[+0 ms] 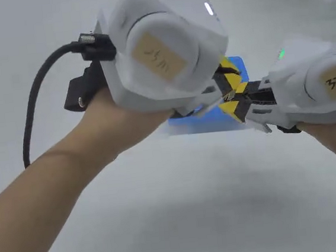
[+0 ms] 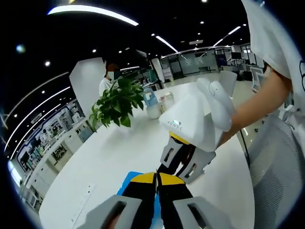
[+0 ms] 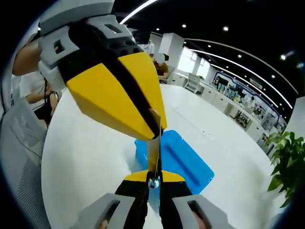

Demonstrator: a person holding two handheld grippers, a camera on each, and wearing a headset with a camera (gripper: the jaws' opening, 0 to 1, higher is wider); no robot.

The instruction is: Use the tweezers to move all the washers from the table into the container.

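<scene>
A blue container lies on the white table, below the spot where both grippers meet. My left gripper is shut on thin metal tweezers, which run from its yellow jaws down into my right gripper. The right gripper's jaws are shut around the tweezers' lower end. A small round metal piece shows there; I cannot tell whether it is a washer. In the left gripper view my own jaws stand pressed together, with the right gripper just beyond and the container underneath.
A black cable trails from the left gripper over the table's left side. A potted plant and cups stand at the far end of the table. An office chair stands beside it.
</scene>
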